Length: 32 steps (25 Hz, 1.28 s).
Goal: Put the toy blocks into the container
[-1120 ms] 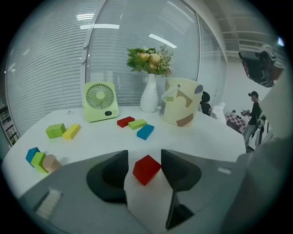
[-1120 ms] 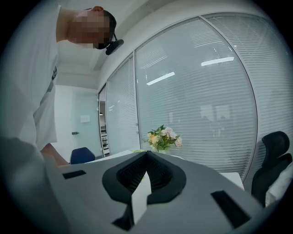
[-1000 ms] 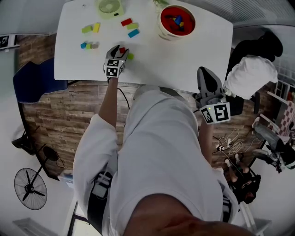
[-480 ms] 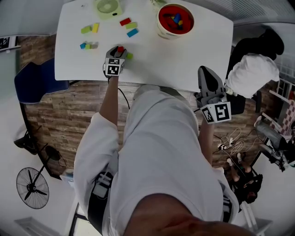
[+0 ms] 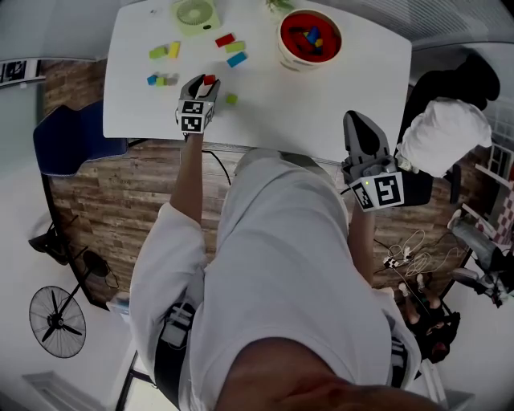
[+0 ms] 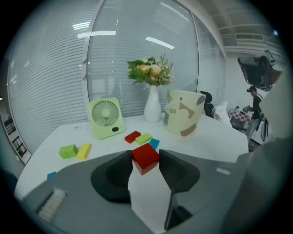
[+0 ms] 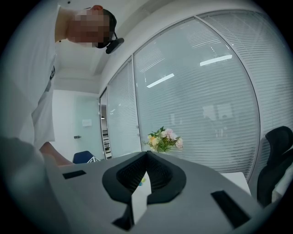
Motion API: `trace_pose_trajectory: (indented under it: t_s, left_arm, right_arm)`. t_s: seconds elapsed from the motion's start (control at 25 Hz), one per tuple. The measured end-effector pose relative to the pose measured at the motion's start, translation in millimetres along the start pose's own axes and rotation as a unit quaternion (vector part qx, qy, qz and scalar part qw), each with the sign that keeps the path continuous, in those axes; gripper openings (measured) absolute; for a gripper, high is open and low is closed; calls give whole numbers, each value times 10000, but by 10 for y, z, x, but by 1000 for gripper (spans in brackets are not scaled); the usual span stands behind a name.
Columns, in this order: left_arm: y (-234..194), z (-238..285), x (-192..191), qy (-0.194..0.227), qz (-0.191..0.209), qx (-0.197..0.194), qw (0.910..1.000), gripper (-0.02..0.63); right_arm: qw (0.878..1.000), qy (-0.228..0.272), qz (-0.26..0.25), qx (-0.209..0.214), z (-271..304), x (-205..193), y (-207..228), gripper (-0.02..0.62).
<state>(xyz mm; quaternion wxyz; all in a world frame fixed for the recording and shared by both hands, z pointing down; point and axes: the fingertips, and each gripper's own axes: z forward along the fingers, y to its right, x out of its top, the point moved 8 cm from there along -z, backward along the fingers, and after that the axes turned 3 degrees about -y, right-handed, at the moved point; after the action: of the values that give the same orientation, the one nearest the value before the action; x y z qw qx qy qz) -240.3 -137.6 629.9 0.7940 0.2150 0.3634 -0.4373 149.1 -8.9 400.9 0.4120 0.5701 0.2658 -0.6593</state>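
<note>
Set against the picture of a second ago, we find the white worktop [image 5: 321,104] and the container [image 5: 309,38] at its far right sitting just as they did. The right gripper [image 5: 359,124] hangs off the near edge by the person's side in the same place. Its jaws are together with nothing between them.

The left gripper [image 5: 205,83] is what differs. Then it was low on the worktop; now it stands higher. Its jaws have just been closing and are clamped on the red block [image 6: 145,158], which is clear of the surface. The small green block [image 5: 231,99], which then lay right at the gripper's tips, now lies alone on the worktop, apart from the gripper and to its right in the head view.

As for what we cannot see well, only the head view shows the container's red inside, with a few blocks in it. The left gripper view gives us only its outer wall. The top edge of the head view cuts off the green fan [image 5: 193,14]. The vase of flowers [image 6: 152,107] shows whole only from the left gripper. In the left gripper view, the gripper's own body half hides a blue block [image 6: 51,175] at the left
</note>
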Motion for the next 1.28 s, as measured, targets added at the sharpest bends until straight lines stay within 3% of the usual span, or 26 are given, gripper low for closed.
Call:
trace_pose_trajectory:
  t_s: [0.36,0.72,1.0,1.28]
  left_arm:
    - [62,-195,814,777,299,-184,9964,182]
    - [538,-19,1693,1431,783,-869,9828,181]
    - [1093,461,2164,1484,1209,-1450,9708,181]
    - [1486,792,2323,1318,1449,-1689,9660,181]
  right_arm:
    - [9998,153,77,-47,-26,-9,91,2]
    - [9980,289,151,-548,-317,-11,220,3]
    - [9919,343,286,-1190,-734,-101,343,2]
    - [9823,455,434,-1764,-1160,-151,456,2]
